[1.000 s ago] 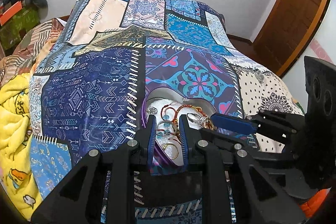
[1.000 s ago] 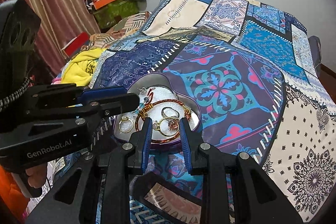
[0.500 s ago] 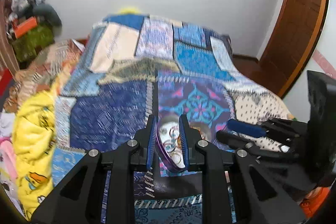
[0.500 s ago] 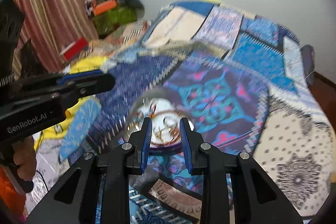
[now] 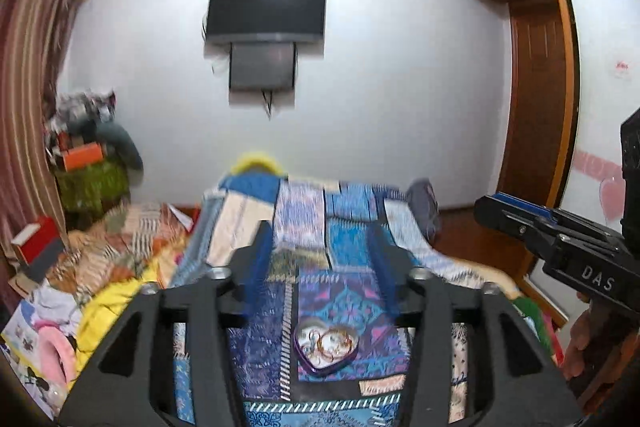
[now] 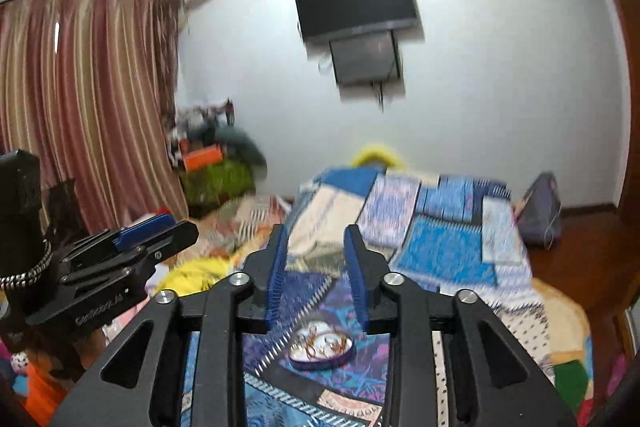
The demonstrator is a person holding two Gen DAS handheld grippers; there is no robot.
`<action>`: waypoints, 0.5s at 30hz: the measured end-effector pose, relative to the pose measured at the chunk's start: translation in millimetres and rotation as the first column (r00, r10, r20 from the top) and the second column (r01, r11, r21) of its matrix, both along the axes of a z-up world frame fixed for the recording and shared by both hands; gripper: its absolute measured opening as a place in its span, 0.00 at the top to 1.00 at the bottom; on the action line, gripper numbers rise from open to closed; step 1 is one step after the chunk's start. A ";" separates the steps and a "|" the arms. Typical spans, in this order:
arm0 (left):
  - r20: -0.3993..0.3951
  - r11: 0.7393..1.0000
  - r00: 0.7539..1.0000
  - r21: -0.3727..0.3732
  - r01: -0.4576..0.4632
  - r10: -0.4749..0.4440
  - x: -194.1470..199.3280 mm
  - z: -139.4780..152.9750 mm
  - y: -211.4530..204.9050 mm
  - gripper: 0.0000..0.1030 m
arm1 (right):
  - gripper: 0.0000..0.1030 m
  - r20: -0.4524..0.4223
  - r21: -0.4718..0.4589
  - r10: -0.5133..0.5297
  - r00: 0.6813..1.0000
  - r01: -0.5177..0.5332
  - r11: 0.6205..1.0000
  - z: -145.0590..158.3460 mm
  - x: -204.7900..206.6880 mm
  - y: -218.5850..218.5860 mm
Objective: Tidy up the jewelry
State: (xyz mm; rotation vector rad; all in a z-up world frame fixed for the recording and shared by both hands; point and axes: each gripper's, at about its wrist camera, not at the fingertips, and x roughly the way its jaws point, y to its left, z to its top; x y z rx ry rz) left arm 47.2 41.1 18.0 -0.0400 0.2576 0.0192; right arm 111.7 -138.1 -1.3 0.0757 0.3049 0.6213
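Observation:
A purple heart-shaped tin lies on the patchwork bedspread, holding red and gold bangles and rings on a white lining. It also shows in the right wrist view. My left gripper is open and empty, raised well above and behind the tin. My right gripper is open and empty, also lifted clear of the tin. Each gripper shows at the edge of the other's view, the right one and the left one.
A wall-mounted TV hangs on the far white wall. Piled clothes and boxes stand at the left by striped curtains. A yellow blanket lies at the bed's left edge. A wooden door stands at the right.
Both grippers have pulled back and up from the tin, which now lies on the bed far below. The left jaws have opened wide and no longer hold the tin's rim.

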 end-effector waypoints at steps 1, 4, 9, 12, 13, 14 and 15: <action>0.022 1.000 1.000 0.001 -0.008 0.008 -7.7 4.6 -1.3 0.37 | 0.56 0.024 0.012 -0.011 1.000 0.010 1.000 5.4 -9.0 -1.7; 0.064 1.000 0.998 0.001 -0.021 0.021 -25.6 14.2 -2.9 0.25 | 0.31 0.082 0.035 -0.060 0.995 0.057 0.998 15.0 -29.7 -4.9; 0.111 0.997 0.992 0.028 -0.071 0.068 -43.4 17.8 -6.6 0.09 | 0.07 0.121 0.059 -0.128 0.984 0.122 0.991 16.9 -43.0 -5.8; 0.108 0.996 0.991 0.035 -0.079 0.075 -48.4 16.5 -8.4 0.07 | 0.00 0.135 0.055 -0.172 0.976 0.166 0.985 14.6 -44.9 -5.9; 0.102 0.996 0.992 0.035 -0.078 0.074 -48.7 15.3 -8.1 0.07 | 0.00 0.135 0.052 -0.179 0.974 0.174 0.983 13.9 -45.2 -5.1; 0.098 0.996 0.992 0.036 -0.078 0.074 -49.6 13.7 -9.3 0.07 | 0.00 0.129 0.049 -0.177 0.976 0.172 0.984 13.4 -44.6 -4.1; 0.094 0.996 0.993 0.037 -0.078 0.074 -50.7 12.8 -9.6 0.07 | 0.00 0.122 0.047 -0.175 0.977 0.170 0.984 13.2 -43.9 -3.0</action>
